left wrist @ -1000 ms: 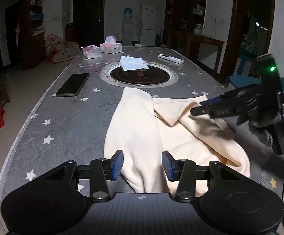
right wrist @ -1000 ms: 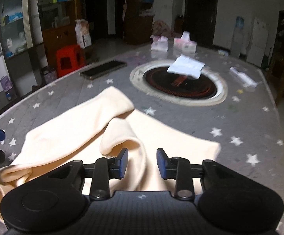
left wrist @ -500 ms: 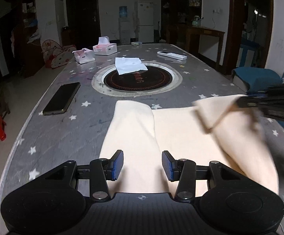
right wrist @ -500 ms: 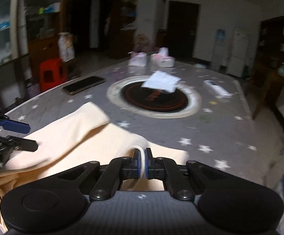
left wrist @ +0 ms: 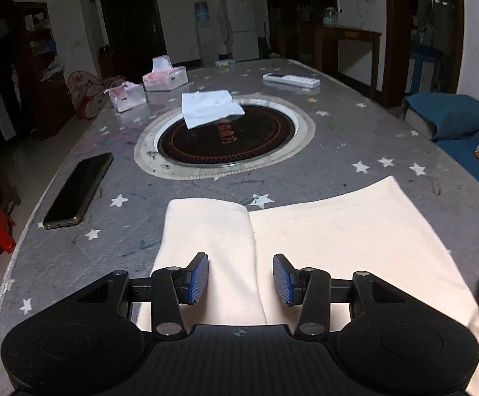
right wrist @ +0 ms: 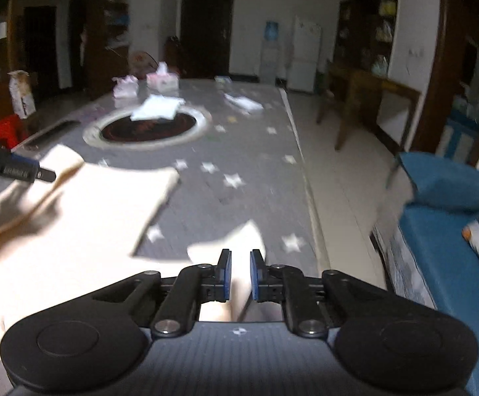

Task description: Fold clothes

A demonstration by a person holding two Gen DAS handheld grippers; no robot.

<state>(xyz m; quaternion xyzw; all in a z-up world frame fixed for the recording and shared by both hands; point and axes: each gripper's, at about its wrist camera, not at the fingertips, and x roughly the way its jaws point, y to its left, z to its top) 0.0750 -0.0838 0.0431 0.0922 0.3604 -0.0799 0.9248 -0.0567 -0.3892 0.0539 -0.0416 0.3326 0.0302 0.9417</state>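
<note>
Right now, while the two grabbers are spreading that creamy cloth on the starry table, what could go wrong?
1. The right gripper has its jaws opening over a flap of the cream fabric garment, near the edge of the grey star-patterned table; the flap could slide off toward the floor.
2. The left gripper is open above the folded strip, so nothing pins it; a tug may undo that fold.
3. The black smartphone lies close by and could get nudged.

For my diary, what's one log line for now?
left gripper: jaws open, above cream cloth | right gripper: jaws opening, cream cloth corner between them | cream cloth: lying on table
</note>
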